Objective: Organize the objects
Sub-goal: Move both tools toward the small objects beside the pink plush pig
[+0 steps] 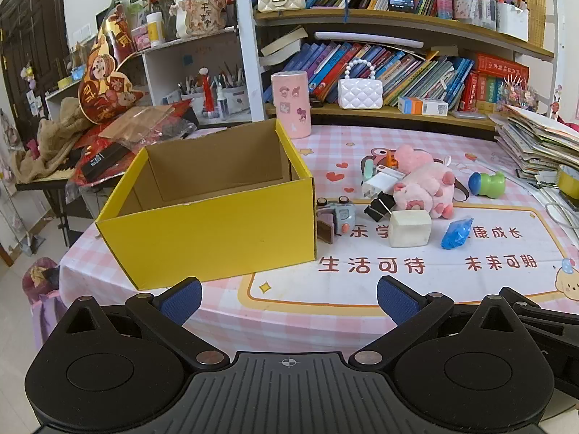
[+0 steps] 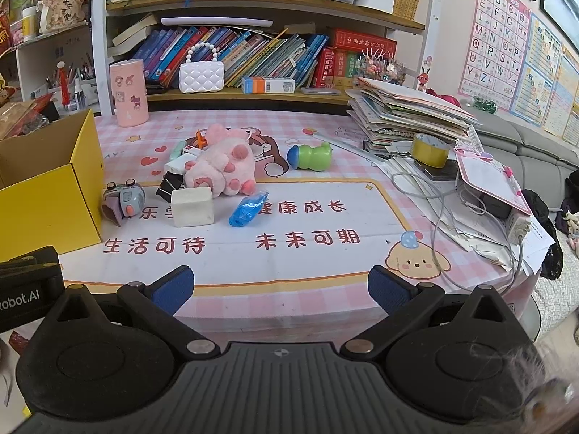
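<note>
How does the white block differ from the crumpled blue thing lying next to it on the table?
The white block is boxy with flat faces; the blue thing is wrinkled and tapered. The block stands squarely; the blue thing lies slanted. The block looks bulkier. Both rest loose on the tablecloth, in front of the pink plush.

A table in pink checked cloth is carrying a yellow cardboard box, a pink plush pig, a white block, a blue bag and a green toy.
</note>
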The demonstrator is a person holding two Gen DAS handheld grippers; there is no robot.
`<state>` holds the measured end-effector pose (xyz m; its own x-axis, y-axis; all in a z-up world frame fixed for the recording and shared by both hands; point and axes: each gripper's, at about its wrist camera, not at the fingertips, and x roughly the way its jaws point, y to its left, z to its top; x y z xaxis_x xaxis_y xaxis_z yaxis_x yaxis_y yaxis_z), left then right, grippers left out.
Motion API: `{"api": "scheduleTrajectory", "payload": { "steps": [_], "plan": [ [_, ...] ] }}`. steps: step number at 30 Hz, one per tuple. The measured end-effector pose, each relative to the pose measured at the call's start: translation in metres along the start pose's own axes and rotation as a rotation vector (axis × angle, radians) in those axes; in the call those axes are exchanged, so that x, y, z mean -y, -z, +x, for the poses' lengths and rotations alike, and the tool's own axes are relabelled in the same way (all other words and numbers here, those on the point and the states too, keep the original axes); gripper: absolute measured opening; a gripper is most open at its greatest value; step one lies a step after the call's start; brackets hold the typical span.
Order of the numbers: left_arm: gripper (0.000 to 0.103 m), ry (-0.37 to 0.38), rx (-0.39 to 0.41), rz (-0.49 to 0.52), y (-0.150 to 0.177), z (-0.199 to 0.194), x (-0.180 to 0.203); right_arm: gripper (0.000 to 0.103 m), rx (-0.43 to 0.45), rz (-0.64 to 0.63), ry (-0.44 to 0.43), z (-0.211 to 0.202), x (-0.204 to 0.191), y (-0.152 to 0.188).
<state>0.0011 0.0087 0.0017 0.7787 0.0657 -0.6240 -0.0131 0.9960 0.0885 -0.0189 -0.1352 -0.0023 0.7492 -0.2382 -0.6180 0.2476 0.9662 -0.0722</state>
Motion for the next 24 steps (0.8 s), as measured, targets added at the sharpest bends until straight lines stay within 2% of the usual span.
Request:
{"api": "scheduleTrajectory", "payload": {
  "steps": [24],
  "plan": [
    [0.103, -0.002, -0.022, -0.006, -0.006, 0.017, -0.007, 0.103, -0.015, -0.009, 0.0, 0.011, -0.01, -0.004]
  ]
}}
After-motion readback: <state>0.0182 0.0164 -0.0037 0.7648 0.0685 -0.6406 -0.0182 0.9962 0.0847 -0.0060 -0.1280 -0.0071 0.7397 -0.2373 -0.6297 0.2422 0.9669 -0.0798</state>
